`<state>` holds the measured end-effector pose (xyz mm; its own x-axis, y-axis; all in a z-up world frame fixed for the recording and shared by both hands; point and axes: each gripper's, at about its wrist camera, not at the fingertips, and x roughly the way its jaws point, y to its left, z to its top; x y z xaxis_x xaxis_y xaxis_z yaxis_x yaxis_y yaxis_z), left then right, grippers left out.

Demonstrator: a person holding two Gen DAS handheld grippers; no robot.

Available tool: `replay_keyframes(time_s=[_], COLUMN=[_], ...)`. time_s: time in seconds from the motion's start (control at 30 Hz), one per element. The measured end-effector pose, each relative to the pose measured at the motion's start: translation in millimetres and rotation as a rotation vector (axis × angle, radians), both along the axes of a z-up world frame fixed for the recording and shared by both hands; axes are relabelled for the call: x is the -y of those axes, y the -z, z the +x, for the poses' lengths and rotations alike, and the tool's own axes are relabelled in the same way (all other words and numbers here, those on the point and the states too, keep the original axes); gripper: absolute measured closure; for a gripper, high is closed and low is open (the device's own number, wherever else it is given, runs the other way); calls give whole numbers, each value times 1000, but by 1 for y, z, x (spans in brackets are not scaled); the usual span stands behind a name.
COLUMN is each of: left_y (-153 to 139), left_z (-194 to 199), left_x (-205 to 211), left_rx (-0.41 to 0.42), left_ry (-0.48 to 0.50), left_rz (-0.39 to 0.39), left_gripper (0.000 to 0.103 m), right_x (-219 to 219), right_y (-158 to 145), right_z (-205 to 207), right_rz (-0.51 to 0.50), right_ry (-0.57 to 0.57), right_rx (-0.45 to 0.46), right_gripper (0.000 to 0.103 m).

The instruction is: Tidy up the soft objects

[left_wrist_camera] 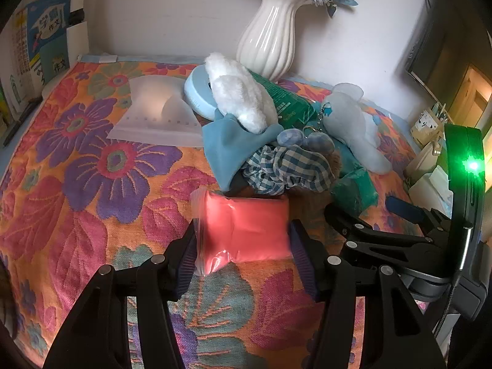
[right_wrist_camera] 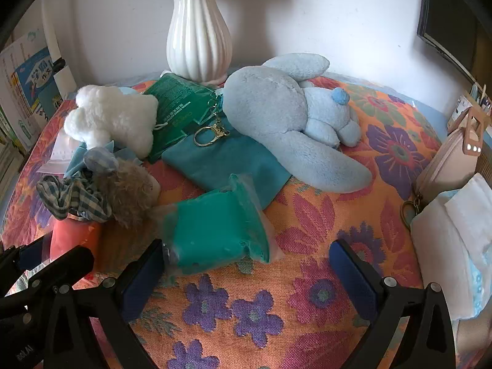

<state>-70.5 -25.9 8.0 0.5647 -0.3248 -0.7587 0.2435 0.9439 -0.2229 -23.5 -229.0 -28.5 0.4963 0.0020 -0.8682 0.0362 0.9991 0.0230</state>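
The left gripper [left_wrist_camera: 243, 246] has its two pads squeezed on a bag of red clay [left_wrist_camera: 246, 230], one pad on each side, just above the flowery cloth [left_wrist_camera: 77, 169]. The right gripper [right_wrist_camera: 246, 272] has its jaws wide apart and holds nothing. A bag of green clay [right_wrist_camera: 215, 230] lies on the cloth right in front of it, close to its left pad. Farther back is a pile of soft things: a white fluffy toy [right_wrist_camera: 113, 117], a big blue bunny [right_wrist_camera: 286, 113], a checked cloth [right_wrist_camera: 73, 196] and a teal cloth [right_wrist_camera: 215, 160]. A white vase [right_wrist_camera: 198, 37] stands at the far wall.
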Motion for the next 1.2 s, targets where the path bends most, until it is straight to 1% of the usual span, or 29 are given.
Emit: replay_keyframes(time_s=[0.83,0.93,1.0,1.2], left_y=[0,0,0,0], left_z=[0,0,0,-1], left_x=[1,1,2,7], left_rx=[-2,-2,-3,1], left_ry=[-4,-3,5,8], left_rz=[1,5,7,33], left_gripper=[48,48,46,45], right_x=[3,2,0,0], right_y=[-1,0,1,1], right_z=[-1,-1,0,0], right_rz=[0,0,0,0], right_ry=[2,2,3,3], right_rx=[0,0,0,0], right_gripper=[0,0,0,0])
